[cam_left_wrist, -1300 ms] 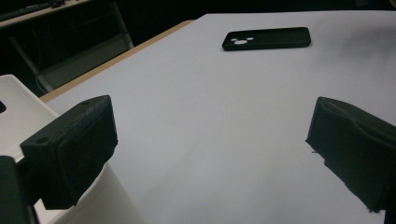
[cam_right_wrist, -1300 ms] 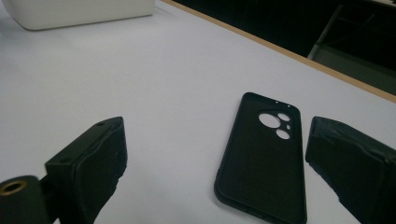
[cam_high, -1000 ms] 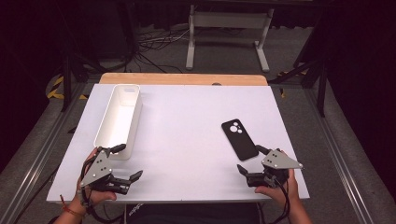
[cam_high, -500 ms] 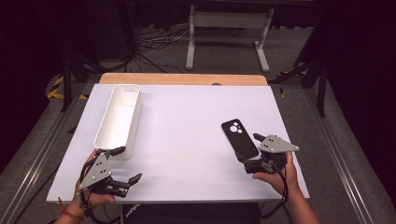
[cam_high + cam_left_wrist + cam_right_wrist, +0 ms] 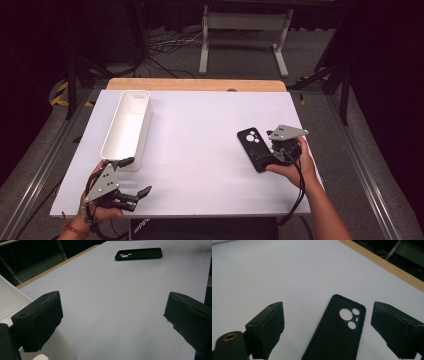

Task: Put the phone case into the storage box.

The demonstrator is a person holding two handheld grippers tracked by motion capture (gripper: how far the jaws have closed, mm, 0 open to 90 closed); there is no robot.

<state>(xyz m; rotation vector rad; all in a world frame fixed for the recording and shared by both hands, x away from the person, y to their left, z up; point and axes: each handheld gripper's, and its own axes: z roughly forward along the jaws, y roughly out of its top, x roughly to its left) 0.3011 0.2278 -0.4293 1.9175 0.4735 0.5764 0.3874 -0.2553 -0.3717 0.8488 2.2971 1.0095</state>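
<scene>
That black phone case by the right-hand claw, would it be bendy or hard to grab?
The phone case looks thin and hollow, so probably light and somewhat bendy. It lies flat on the smooth white table, so it may slide rather than tip. The right gripper stands open around it.

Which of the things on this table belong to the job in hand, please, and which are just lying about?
In the job:
- black phone case, flat on the table between the open jaws of the right claw
- right claw

Lying about:
- white tray, beside the open left claw
- white table
- metal stand on the floor behind
</scene>
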